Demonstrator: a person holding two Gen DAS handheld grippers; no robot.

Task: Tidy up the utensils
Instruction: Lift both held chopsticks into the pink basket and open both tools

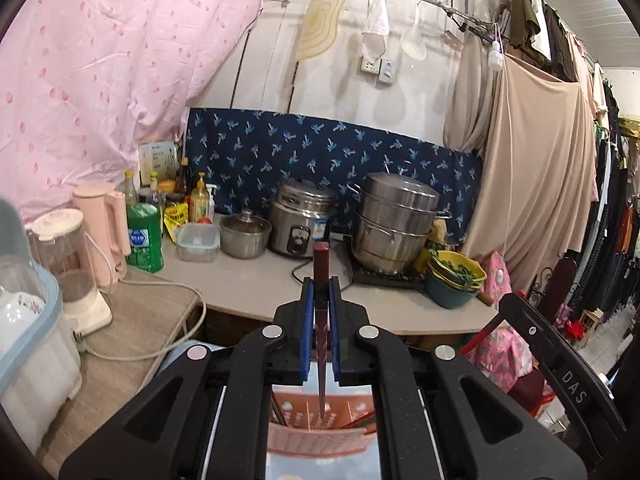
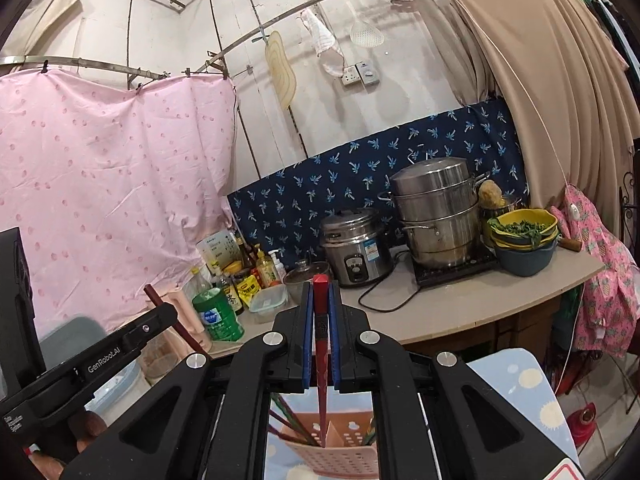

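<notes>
My left gripper [image 1: 321, 288] is shut on a dark maroon chopstick [image 1: 321, 264] that stands upright between its blue pads. Its thin tip hangs above a pink perforated utensil holder [image 1: 316, 436] low in the left wrist view. My right gripper [image 2: 320, 292] is shut on a red chopstick [image 2: 321, 300], also upright, whose tip points down into the same pink holder [image 2: 332, 456]. Several other chopsticks [image 2: 288, 420] lean in the holder's left compartment. The left gripper's black body [image 2: 120, 344] shows at the left of the right wrist view.
A counter [image 1: 248, 288] ahead carries a rice cooker [image 1: 300, 220], a steel steamer pot [image 1: 394, 220], a small lidded pot [image 1: 245, 234], stacked bowls of greens [image 1: 456, 276], bottles and a green detergent jug [image 1: 144, 236]. A blender [image 1: 74, 264] and pink kettle [image 1: 104, 224] stand left. Curtains and hanging clothes surround.
</notes>
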